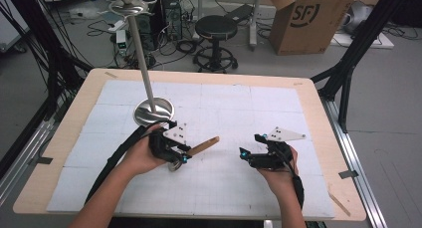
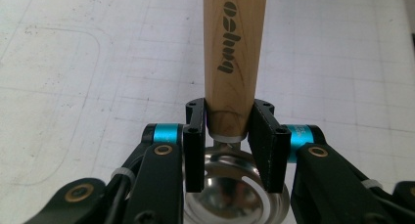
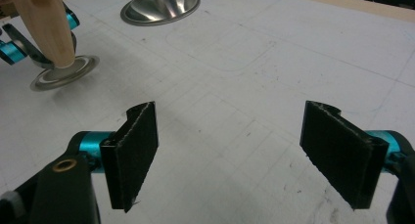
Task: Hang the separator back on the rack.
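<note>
The left tongs are clamped on a wooden handle where it meets a shiny metal bowl, a ladle or scoop whose bowl is half hidden beneath the jaws. The handle's far end is cut off there. The right tongs stand wide apart over the bare tabletop. Beyond the left tongs rises a steel stand, its top blurred.
</note>
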